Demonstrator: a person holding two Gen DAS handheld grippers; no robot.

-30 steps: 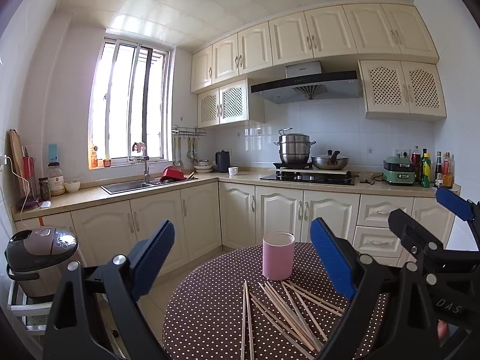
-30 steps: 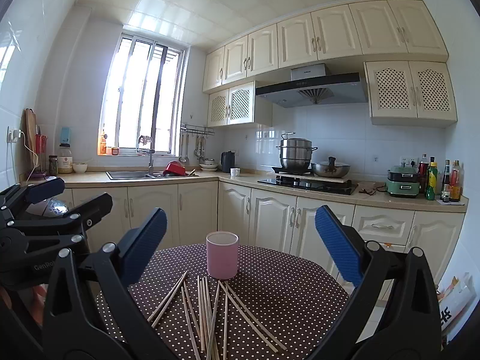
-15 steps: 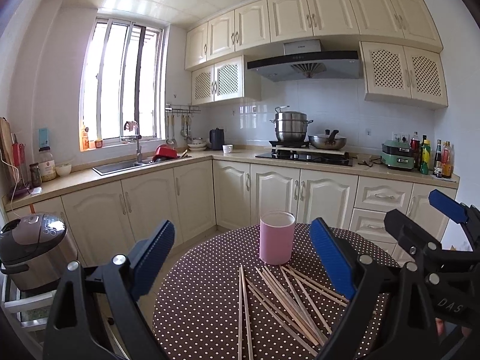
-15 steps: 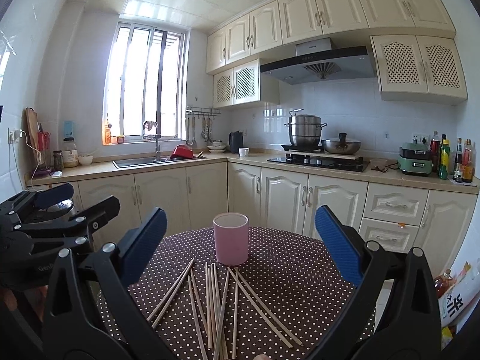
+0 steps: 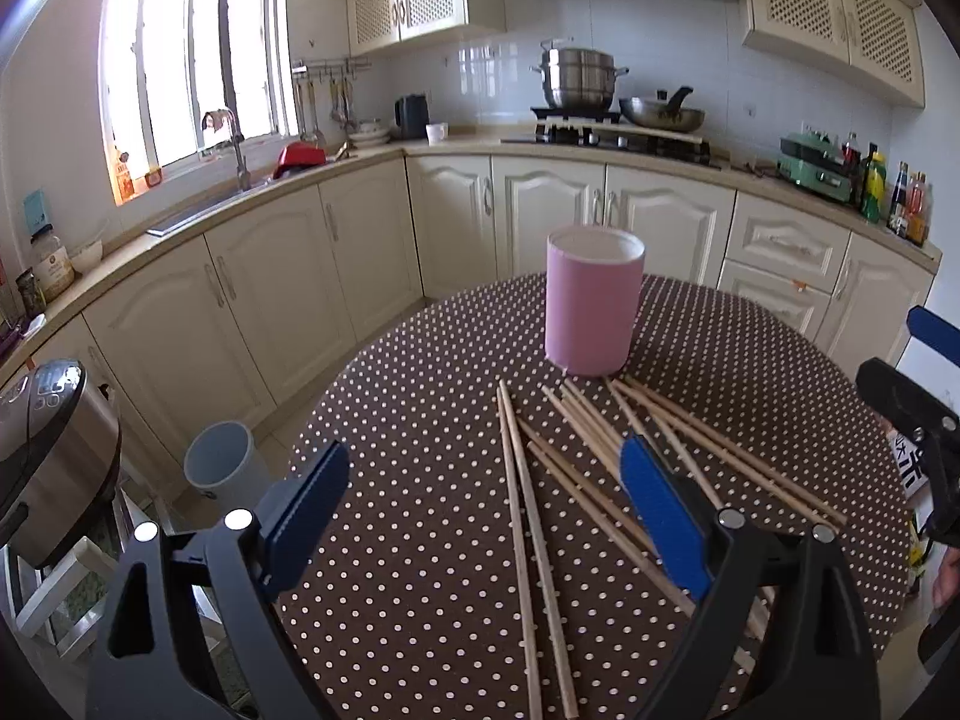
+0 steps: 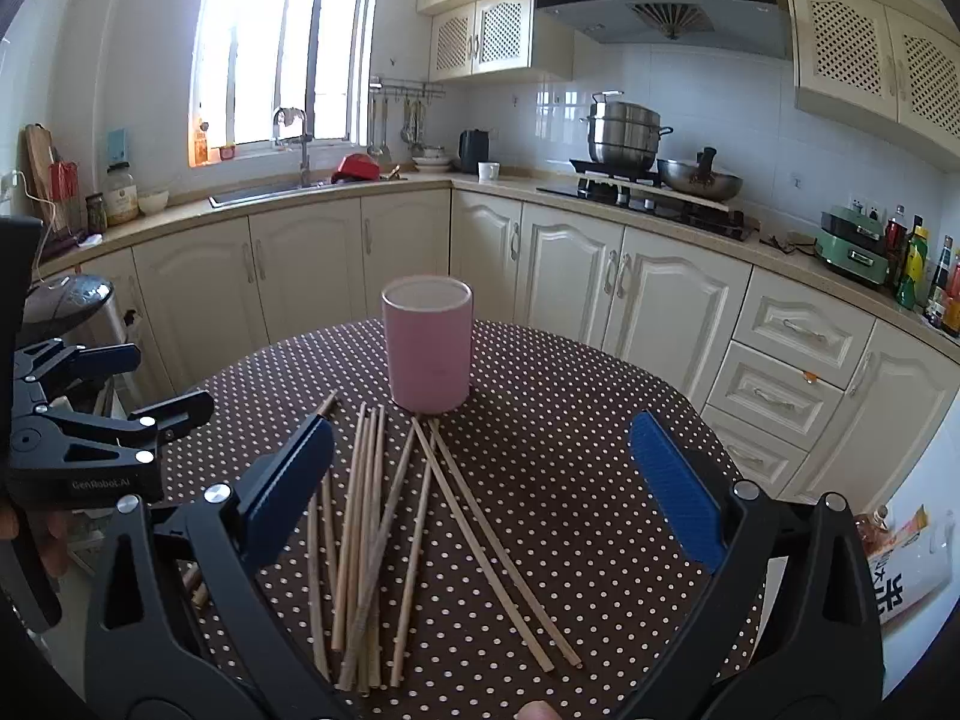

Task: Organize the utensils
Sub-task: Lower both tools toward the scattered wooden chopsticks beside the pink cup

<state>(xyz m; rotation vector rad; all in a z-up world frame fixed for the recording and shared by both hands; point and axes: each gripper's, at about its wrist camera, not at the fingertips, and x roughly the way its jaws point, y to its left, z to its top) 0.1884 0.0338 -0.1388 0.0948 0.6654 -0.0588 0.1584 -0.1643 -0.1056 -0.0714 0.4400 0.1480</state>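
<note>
1. Looking along the left gripper (image 5: 483, 507) in the left wrist view: jaws spread wide, nothing between the blue ribbed pads, poised above the near part of the round table (image 5: 390, 420) with its brown, white-dotted cloth.
   - Wooden chopsticks (image 5: 600, 468) lying loose and flat just ahead and below, fanned out, long axes running mostly away from the camera toward the pink cup (image 5: 591, 303).
   - Leftmost pair (image 5: 525, 516) lying almost parallel, right between the two pads; the rest splayed off to the right, some passing under the right-hand finger.
   - Pink cup standing upright beyond the far tips, matte, cylindrical, mouth open; whether anything is inside, cannot tell.
   - Right gripper (image 5: 924, 396) showing at the right edge, further from that leftmost pair.

2. Looking along the right gripper (image 6: 480, 480) in the right wrist view: equally wide apart, holding nothing, above the same dotted table (image 6: 570, 450).
   - Chopsticks (image 6: 384, 528) here as a tight bundle left of centre plus two longer, slightly bowed sticks (image 6: 492, 540) slanting to the right; thin, pale, dry-looking wood, likely light and prone to roll.
   - Long axes again pointing toward the cup (image 6: 427, 351), so a grasp probably needs to close across them.
   - Left gripper (image 6: 90, 414) at the left edge, also spread apart.
   - Both grippers seemingly similarly near the pile.
</note>
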